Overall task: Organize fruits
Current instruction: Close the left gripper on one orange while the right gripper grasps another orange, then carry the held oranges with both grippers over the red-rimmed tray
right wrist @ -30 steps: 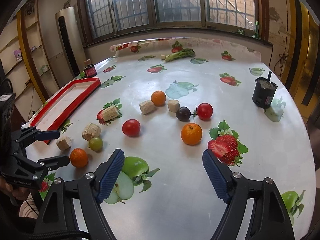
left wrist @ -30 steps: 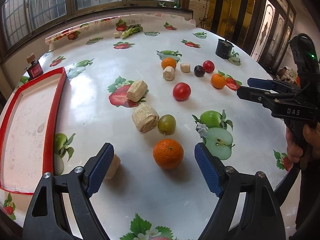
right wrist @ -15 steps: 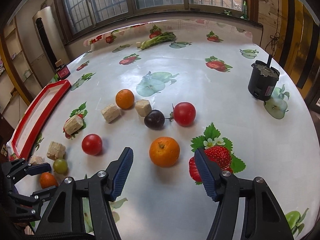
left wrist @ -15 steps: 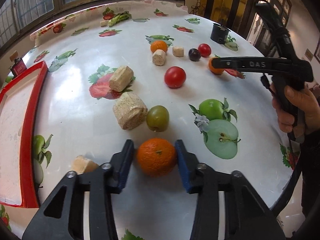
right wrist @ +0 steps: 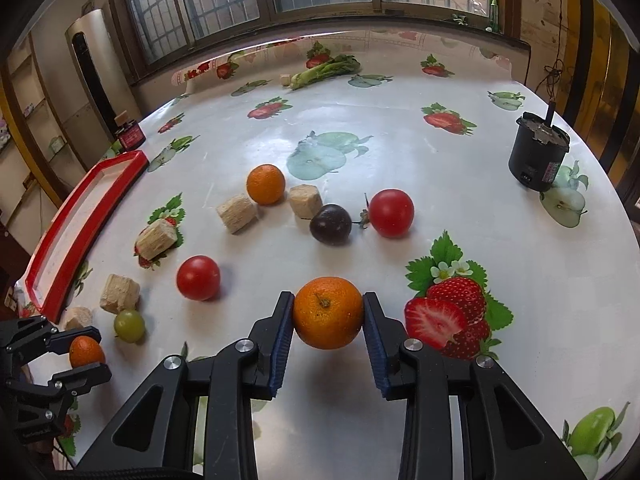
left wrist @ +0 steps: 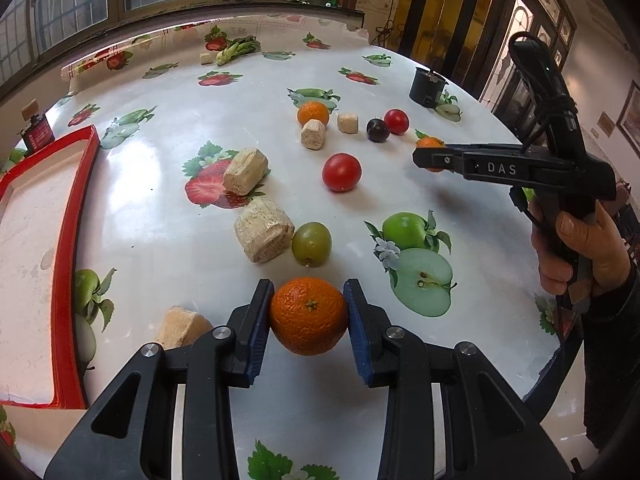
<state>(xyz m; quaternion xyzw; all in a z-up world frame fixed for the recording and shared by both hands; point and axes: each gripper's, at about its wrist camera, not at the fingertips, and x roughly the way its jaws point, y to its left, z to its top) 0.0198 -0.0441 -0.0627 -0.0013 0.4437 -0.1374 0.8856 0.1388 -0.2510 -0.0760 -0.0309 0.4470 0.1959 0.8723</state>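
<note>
Two oranges are the objects in hand. The near orange (left wrist: 308, 315) sits low on the fruit-print tablecloth (left wrist: 168, 216), pinched between the blue pads of the left gripper (left wrist: 308, 312), whose jaws are clamped against its sides. The second orange (right wrist: 328, 313) lies further toward the table's right side, beside a printed strawberry; the jaws of the right gripper (right wrist: 328, 314) are closing on it, the pads already touching its skin. Risks, as judged: each round, firm fruit is held only at its widest girth, so a tilt during lifting could let it roll out and knock the green grape (left wrist: 311, 244) or the straw-coloured block (left wrist: 263, 229) just beyond. A harder squeeze could bruise the peel. The red tray (left wrist: 64, 264), the likely destination, lies at the left edge, so the right hand's orange faces a long carry over a red tomato (right wrist: 198, 277) and other scattered pieces. Legible writing: "DAS" on the side of the right gripper in the left wrist view; the label on the black cylinder (right wrist: 538, 160) is too small to read.
</note>
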